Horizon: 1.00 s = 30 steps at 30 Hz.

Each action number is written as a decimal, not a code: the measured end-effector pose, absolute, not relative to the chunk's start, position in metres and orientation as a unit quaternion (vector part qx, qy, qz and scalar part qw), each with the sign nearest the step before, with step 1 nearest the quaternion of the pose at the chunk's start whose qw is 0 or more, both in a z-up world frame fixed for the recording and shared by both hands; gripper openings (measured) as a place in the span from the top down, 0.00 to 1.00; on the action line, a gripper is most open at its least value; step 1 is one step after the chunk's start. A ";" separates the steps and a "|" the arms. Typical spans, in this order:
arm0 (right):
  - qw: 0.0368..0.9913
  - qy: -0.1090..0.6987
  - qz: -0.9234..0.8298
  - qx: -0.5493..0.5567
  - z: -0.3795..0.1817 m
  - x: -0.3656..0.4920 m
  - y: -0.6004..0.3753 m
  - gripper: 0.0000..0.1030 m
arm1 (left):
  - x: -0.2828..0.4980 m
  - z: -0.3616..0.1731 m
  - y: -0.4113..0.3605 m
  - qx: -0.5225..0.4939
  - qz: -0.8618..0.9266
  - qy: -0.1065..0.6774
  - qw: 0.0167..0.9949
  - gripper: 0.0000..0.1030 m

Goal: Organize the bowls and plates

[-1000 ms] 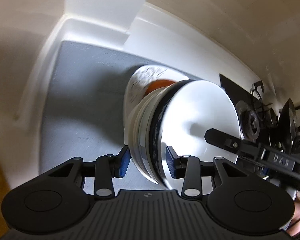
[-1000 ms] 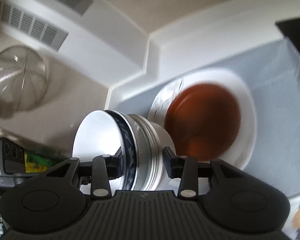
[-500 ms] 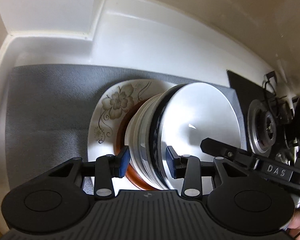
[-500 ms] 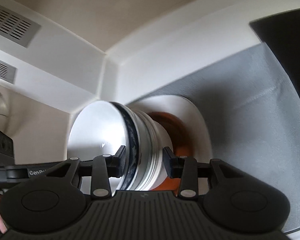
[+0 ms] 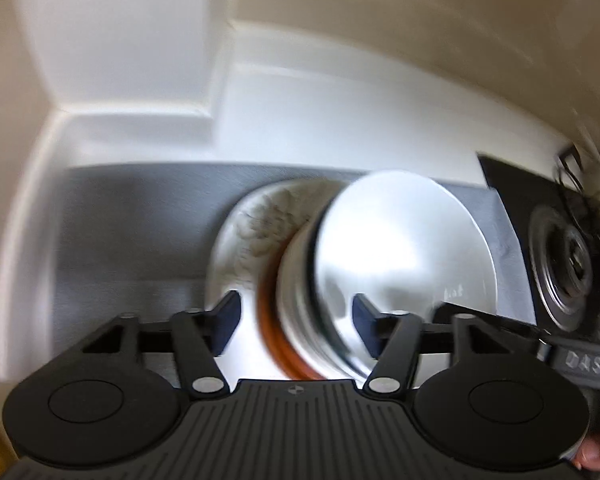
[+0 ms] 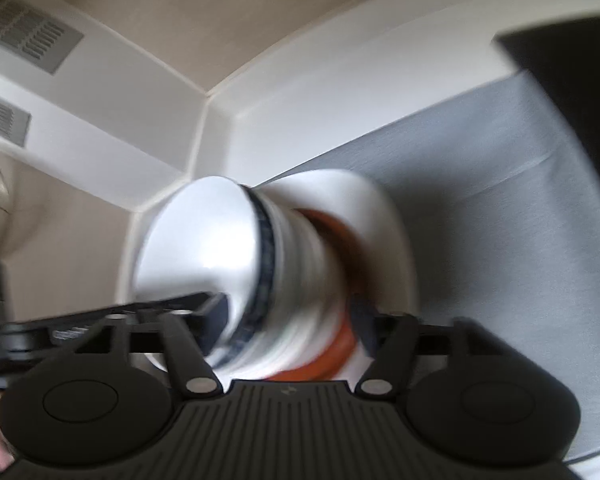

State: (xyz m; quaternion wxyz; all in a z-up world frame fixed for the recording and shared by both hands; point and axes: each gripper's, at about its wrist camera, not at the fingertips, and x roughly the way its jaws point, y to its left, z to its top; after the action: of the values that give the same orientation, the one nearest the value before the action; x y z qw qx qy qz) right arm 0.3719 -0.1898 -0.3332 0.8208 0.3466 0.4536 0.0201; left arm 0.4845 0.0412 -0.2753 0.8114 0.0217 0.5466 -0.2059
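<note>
A stack of white bowls [image 5: 380, 264], the top one with a dark blue rim band, rests on an orange-brown plate [image 5: 270, 320], which lies on a white floral plate [image 5: 248, 240]. The stack also shows in the right wrist view [image 6: 292, 280] on the orange-brown plate [image 6: 336, 352] and white plate [image 6: 384, 232]. My left gripper [image 5: 296, 328] is open, its fingers spread either side of the stack's near edge. My right gripper [image 6: 288, 320] is open around the opposite side. Both views are motion-blurred.
A grey mat [image 5: 140, 216] covers the white counter in a corner of white walls. A black stove with a burner [image 5: 564, 264] stands right of the mat. A vent grille [image 6: 24, 40] sits on the wall.
The bowl stack came down onto the orange-brown plate. Both grippers' jaws have widened off the stack.
</note>
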 end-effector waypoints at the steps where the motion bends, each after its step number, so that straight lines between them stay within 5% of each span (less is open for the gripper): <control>1: 0.827 0.444 0.019 0.345 -0.327 0.362 -0.190 0.20 | 0.477 -0.267 0.046 0.025 -0.197 0.532 0.823 0.35; 12: 0.889 0.391 -0.030 0.236 -0.197 0.205 -0.143 0.00 | 0.305 -0.113 0.086 0.051 -0.117 0.395 0.910 0.05; 20: 0.885 0.426 -0.035 0.183 -0.116 0.130 -0.113 0.00 | 0.185 -0.036 0.050 0.048 -0.138 0.391 0.909 0.03; 30: 0.889 0.422 -0.045 0.170 -0.067 0.029 -0.118 0.00 | 0.073 -0.019 0.030 0.083 -0.105 0.395 0.909 0.03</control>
State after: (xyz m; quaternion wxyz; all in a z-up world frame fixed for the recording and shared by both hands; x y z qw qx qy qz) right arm 0.0295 -0.1178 -0.0668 0.8891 0.1704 0.4225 -0.0451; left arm 0.0727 0.0296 -0.0193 0.9087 0.0832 0.3954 -0.1047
